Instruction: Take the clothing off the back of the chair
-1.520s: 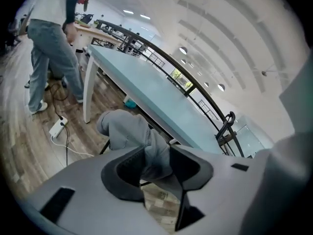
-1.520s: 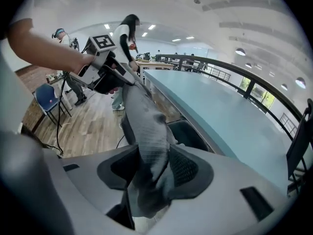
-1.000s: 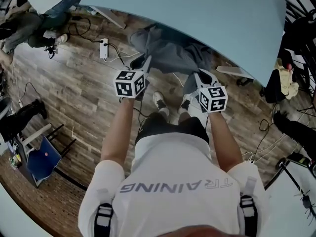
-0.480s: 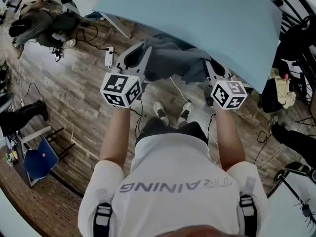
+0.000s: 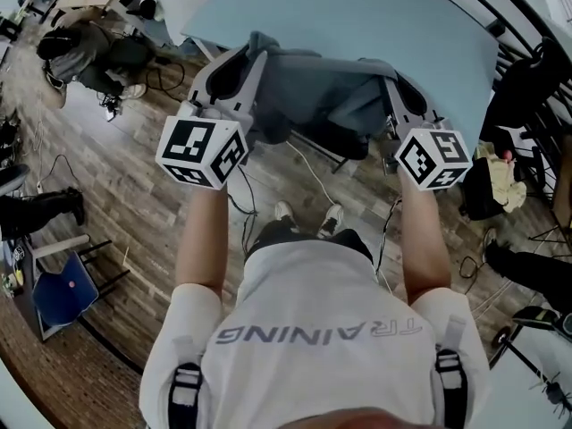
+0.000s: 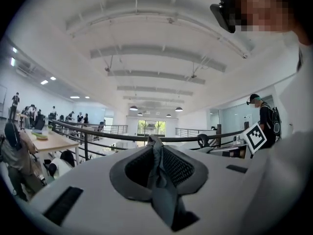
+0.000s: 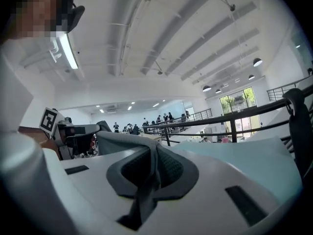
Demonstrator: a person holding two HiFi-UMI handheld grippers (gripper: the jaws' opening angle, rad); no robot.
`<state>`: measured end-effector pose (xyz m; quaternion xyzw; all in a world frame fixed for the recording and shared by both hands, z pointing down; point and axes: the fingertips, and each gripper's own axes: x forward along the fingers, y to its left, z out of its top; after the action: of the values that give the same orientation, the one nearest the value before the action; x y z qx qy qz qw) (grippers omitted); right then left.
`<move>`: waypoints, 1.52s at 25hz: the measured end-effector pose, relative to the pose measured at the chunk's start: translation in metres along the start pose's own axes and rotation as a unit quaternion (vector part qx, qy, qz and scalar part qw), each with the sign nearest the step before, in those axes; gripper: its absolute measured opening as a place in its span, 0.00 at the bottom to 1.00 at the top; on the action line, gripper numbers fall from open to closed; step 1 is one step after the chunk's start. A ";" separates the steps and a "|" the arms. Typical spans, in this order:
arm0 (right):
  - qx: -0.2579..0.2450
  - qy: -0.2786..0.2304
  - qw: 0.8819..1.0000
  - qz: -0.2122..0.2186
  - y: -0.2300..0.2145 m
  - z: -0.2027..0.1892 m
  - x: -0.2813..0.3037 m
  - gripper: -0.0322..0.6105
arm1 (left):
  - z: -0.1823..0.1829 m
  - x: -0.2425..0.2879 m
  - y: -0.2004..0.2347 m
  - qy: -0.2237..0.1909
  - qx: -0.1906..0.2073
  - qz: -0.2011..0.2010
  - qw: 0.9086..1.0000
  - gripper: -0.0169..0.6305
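Over wooden floor, left gripper and right gripper, each clamped on the grey clothing, have raised it, probably off the chair.

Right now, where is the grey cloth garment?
In the head view, top centre, the grey cloth garment hangs between the left gripper and the right gripper, each end pinched in shut jaws.

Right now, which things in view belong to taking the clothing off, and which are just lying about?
Job: grey fabric garment; left gripper and right gripper, both shut on it.
Lying about: pale blue flat table; crumpled yellowish cloth at right.
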<state>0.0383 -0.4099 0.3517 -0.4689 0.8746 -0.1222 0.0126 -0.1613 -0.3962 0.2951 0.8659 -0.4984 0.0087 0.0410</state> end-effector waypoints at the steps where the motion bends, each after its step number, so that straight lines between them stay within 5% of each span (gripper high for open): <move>1: -0.006 -0.007 1.000 0.003 0.003 0.009 0.001 0.11 | 0.008 -0.002 0.001 -0.008 0.001 0.002 1.000 0.16; 12: -0.034 -0.062 0.996 0.048 0.055 0.071 -0.029 0.11 | 0.062 -0.051 -0.012 -0.062 0.018 0.014 0.998 0.16; 22: -0.046 -0.063 0.995 0.055 0.072 0.073 -0.048 0.11 | 0.057 -0.070 -0.020 -0.056 0.024 0.021 0.998 0.16; 28: -0.045 -0.108 0.990 0.077 0.091 0.097 -0.068 0.11 | 0.076 -0.089 -0.033 -0.073 0.029 0.017 0.997 0.16; 38: -0.036 -0.125 0.972 0.194 0.091 0.114 -0.153 0.11 | 0.090 -0.136 -0.130 -0.080 0.057 0.111 0.989 0.16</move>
<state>0.0652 -0.2584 0.2064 -0.3019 0.9443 -0.0260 0.1283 -0.1196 -0.2205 0.1893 0.8042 -0.5916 -0.0272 -0.0497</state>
